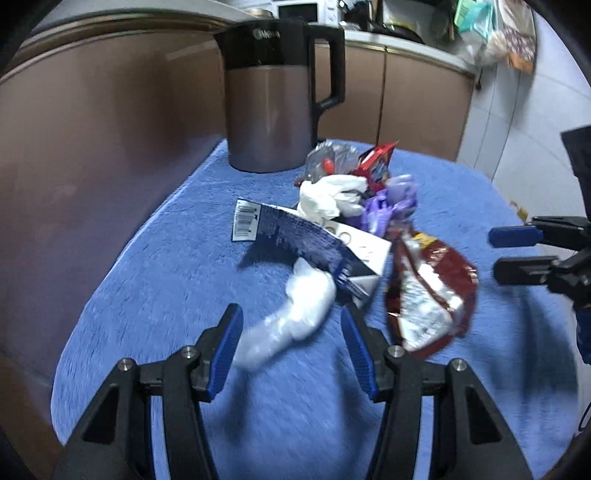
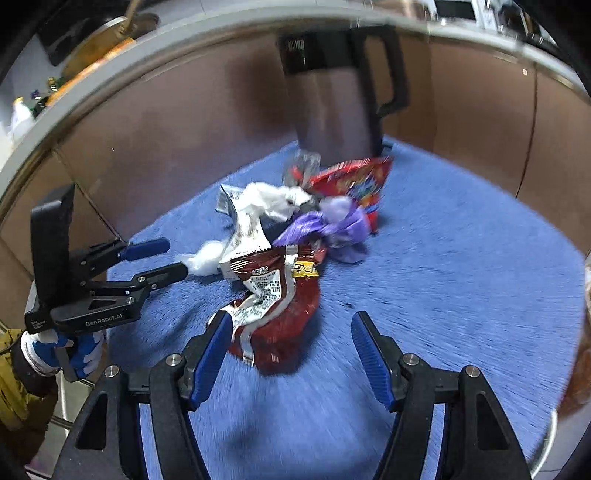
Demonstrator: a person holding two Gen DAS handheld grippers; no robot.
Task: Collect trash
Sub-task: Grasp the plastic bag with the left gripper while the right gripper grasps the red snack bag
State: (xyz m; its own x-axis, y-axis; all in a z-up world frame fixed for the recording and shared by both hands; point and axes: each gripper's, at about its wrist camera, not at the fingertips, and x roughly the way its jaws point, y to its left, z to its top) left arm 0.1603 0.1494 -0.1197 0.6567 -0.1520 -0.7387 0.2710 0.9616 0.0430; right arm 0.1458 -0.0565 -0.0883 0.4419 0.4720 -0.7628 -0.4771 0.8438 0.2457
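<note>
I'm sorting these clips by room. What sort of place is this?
Most likely a home kitchen: an electric kettle stands on a blue fleecy cloth beside brown cabinet doors under a countertop, with a white microwave-like appliance on the counter behind.

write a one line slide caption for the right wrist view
Open right gripper nears a dark red snack wrapper in a trash pile on a blue cloth, open left gripper opposite, kettle behind.

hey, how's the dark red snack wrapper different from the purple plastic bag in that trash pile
The dark red wrapper is foil, printed with text, and lies spread open at the near edge of the pile. The purple bag is plain thin plastic, crumpled into a small wad deeper in the pile, beside the white wad. Both are empty-looking trash on the blue cloth, untouched by either gripper.
</note>
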